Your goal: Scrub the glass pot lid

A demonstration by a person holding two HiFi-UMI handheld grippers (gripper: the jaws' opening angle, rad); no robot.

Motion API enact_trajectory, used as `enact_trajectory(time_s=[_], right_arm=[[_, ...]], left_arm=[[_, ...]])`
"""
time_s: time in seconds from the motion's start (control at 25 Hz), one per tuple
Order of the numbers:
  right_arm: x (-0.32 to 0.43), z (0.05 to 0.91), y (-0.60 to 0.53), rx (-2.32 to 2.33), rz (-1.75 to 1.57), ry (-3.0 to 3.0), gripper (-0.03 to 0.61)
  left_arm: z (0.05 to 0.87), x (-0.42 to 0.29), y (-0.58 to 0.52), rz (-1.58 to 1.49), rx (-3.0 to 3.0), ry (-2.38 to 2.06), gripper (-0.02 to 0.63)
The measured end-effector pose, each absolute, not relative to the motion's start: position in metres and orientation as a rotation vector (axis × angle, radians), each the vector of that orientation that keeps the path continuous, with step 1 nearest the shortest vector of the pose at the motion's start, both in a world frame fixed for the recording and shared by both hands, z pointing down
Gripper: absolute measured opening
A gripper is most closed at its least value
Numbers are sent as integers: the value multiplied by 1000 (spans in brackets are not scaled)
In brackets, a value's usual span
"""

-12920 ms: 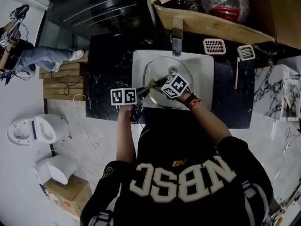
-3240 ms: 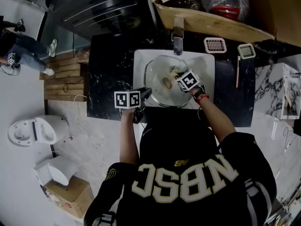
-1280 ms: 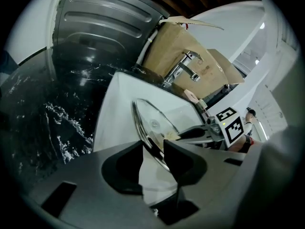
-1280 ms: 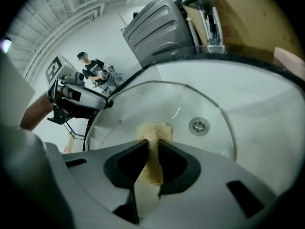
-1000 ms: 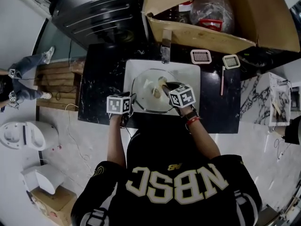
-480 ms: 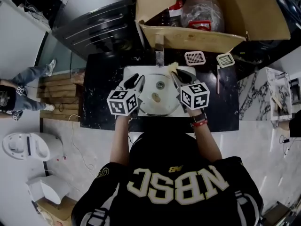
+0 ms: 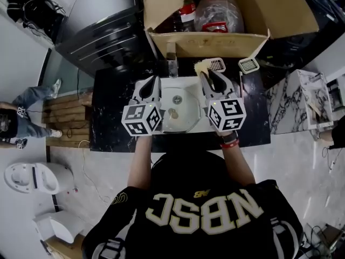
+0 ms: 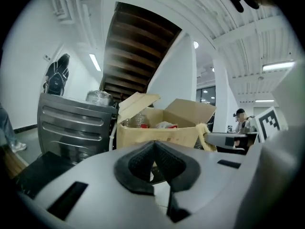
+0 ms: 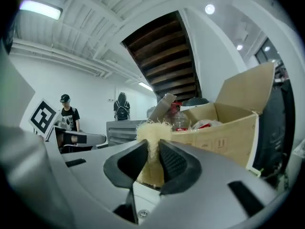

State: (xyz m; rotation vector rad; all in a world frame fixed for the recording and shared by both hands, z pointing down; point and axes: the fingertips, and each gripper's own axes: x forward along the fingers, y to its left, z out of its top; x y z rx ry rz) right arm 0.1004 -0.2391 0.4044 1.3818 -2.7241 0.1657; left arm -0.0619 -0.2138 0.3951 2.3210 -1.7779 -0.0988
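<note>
Both grippers are hanging up off the sink, side by side, pointing level at the far edge of the worktop.

Left gripper (image 7: 152, 82): its fingers (image 8: 143, 161) have just been closing and are now meeting tip to tip, nothing between them.

Right gripper (image 7: 208, 75): its fingers (image 9: 174, 163) are pinching a pale fibrous scrubber (image 9: 153, 132). The frayed top is sticking up past the tips.

Neither gripper is touching the lid.

Lid (image 7: 183, 120) is lying flat in the white sink (image 7: 191, 82), knob up, showing in the gap between the two grippers. The sink is sitting mid-worktop, between near and far edges.

The black worktop (image 7: 110, 117) is running out to left and right of the sink.

Faucet (image 7: 172, 65) is standing at the far rim of the sink.

Two white strainers (image 7: 217, 65) (image 7: 248, 65) are lying along the far edge, right of the faucet. The nearer one is just beside the scrubber from the head view.

An open box (image 7: 207, 42) is sitting just past the far edge, with bottles and bagged stuff inside.

A steel cabinet (image 7: 99, 28) is standing off the far left corner.

A person (image 7: 21, 120) is standing on the floor well off the left edge.
</note>
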Motion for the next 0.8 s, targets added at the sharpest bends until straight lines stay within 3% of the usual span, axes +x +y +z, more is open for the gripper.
enact_trajectory(time_s=[0.56, 0.8], right_arm=[[135, 407, -213, 1377, 181, -2719, 86], [149, 419, -213, 1271, 207, -2713, 84]], left_arm=[[383, -19, -189, -105, 2411, -1818, 15], [414, 10, -185, 1, 2407, -1741, 15]])
